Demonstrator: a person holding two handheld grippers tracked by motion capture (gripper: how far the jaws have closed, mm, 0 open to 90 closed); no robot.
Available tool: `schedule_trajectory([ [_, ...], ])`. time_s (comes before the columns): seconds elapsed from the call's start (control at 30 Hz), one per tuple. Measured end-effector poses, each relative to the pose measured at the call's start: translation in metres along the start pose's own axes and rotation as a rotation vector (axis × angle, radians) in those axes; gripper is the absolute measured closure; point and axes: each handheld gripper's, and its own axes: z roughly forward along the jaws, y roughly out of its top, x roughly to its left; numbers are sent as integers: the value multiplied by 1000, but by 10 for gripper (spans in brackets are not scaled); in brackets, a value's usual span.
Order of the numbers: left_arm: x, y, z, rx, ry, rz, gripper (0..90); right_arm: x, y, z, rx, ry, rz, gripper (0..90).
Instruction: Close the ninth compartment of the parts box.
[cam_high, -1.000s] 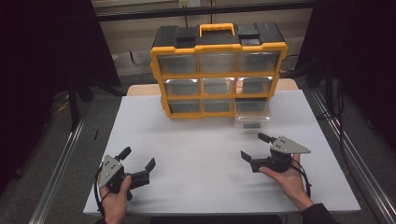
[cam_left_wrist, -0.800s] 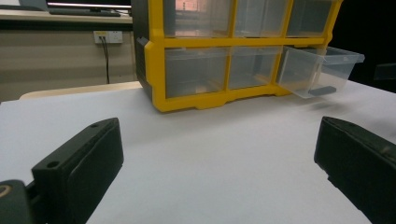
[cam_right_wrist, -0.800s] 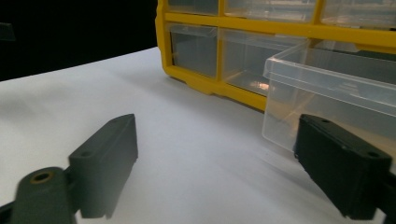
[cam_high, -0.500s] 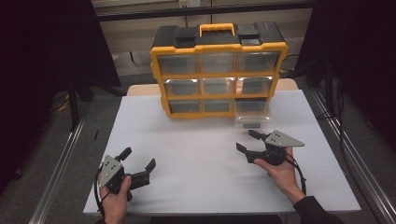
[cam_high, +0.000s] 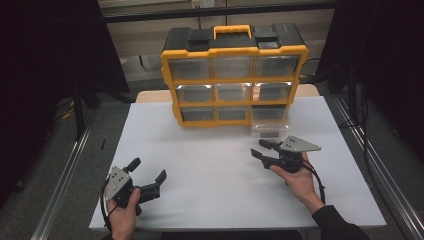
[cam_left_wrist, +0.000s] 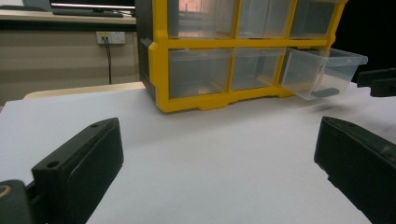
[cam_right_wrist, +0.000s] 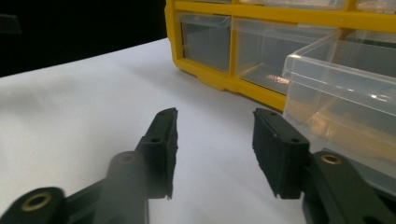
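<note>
High view: clear plastic drawer (cam_high: 270, 125) pulled out from yellow-framed organiser cabinet (cam_high: 234, 75) is seen just ahead of right gripper (cam_high: 264, 150); its jaws, just closing, half-open, hold nothing; left gripper (cam_high: 148, 172) is held wide open, empty, well apart.

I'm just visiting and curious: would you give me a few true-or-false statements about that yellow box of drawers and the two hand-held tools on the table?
1. The bottom right drawer of the yellow organizer is pulled out. True.
2. The right tool grips the drawer's front. False: its jaws have just been closing, but nothing is between them; they stand apart beside the drawer.
3. The left tool is wide open over the bare white table. True.
4. The organizer lies flat on its back. False: it stands upright, its handle on top.
5. The pulled-out drawer is clear plastic. True.
6. The left tool touches the organizer. False: it sits well apart, near the table's front edge.
</note>
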Motion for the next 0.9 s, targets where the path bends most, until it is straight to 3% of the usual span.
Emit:
schedule_trajectory([
  [0.33,0,0,0,-5,1,-7,15,-6,5,3,4,-9,-10,698],
  [0.63,0,0,0,-10,7,-12,15,-13,4,8,21,23,-9,873],
  [0.9,0,0,-1,-7,5,-5,15,-18,3,9,52,41,2,900],
])
